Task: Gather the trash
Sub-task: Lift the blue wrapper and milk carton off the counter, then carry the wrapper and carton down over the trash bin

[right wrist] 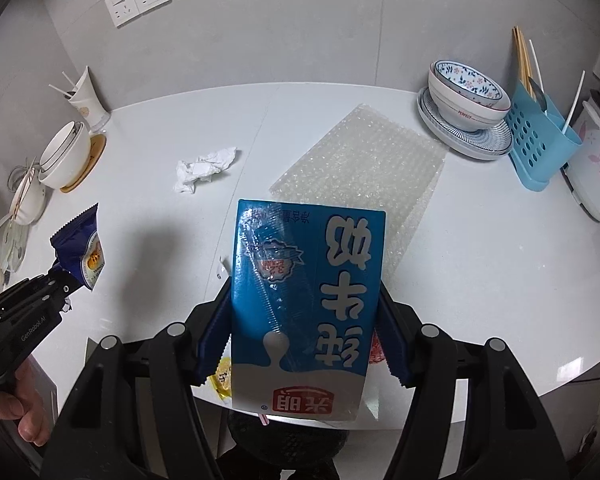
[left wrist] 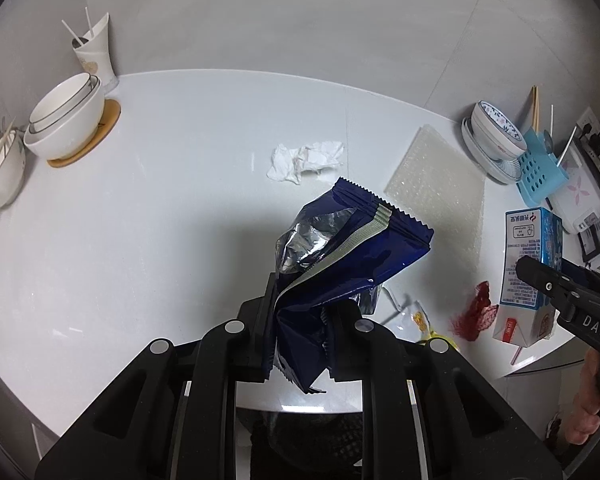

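— Blue carton (right wrist: 305, 312): where is it?
— Clamped in your right gripper (right wrist: 300, 344), long axis running away from you, lifted over the near edge of the table (right wrist: 479, 264).
— Left?
— Left gripper (left wrist: 303, 320) pinches the wrapper (left wrist: 339, 264), pointing up-right. Tissue (left wrist: 305, 160) lies mid-table, open white surface around.

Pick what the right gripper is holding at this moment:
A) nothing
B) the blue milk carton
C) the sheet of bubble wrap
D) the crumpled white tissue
B: the right gripper has its fingers pressed on both sides of the blue milk carton, while the tissue and bubble wrap lie on the table.
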A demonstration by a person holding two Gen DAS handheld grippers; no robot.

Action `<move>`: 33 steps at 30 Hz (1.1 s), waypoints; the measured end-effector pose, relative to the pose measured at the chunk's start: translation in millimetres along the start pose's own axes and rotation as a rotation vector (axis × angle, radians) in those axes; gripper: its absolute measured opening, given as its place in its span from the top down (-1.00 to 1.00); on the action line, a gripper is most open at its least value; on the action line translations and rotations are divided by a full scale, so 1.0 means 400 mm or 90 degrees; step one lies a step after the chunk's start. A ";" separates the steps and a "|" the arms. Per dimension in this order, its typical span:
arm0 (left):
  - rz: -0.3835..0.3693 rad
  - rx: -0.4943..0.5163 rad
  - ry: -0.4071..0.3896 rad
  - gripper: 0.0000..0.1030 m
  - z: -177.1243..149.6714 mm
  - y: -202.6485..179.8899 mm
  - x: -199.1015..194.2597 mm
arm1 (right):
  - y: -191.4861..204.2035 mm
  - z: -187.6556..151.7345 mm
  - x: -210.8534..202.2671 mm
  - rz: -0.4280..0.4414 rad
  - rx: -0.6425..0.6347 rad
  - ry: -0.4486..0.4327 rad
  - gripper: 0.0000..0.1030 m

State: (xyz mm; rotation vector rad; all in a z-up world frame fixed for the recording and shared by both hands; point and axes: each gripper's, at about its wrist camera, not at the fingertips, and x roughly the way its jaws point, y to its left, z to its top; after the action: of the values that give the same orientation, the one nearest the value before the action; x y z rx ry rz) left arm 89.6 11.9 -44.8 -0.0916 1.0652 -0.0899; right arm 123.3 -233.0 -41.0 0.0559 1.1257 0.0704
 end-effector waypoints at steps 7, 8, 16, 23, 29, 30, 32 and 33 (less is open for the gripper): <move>0.006 -0.004 -0.005 0.65 -0.053 -0.020 -0.028 | -0.010 -0.042 -0.022 0.006 -0.003 -0.001 -0.20; 0.008 -0.005 -0.005 0.65 -0.061 -0.023 -0.032 | -0.010 -0.047 -0.025 0.007 -0.004 -0.001 -0.20; 0.015 -0.015 -0.012 0.65 -0.116 -0.028 -0.074 | -0.013 -0.086 -0.062 0.017 -0.009 -0.011 -0.20; 0.014 -0.022 -0.015 0.65 -0.180 -0.032 -0.103 | -0.005 -0.131 -0.086 0.026 -0.024 -0.016 -0.20; 0.010 -0.029 -0.008 0.65 -0.237 -0.047 -0.118 | 0.006 -0.179 -0.090 0.033 -0.036 -0.012 -0.20; 0.010 -0.029 -0.007 0.65 -0.244 -0.052 -0.120 | 0.006 -0.187 -0.091 0.035 -0.036 -0.011 -0.20; 0.010 -0.027 -0.007 0.65 -0.259 -0.059 -0.125 | 0.007 -0.201 -0.094 0.039 -0.040 -0.010 -0.20; 0.010 -0.028 -0.007 0.65 -0.266 -0.061 -0.127 | 0.006 -0.208 -0.098 0.040 -0.043 -0.012 -0.20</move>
State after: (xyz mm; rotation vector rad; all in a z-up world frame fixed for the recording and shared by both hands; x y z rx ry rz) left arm -28.7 -9.8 -48.9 -0.1232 1.0572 -0.0515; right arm 31.3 -233.2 -41.4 0.0316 1.1023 0.1632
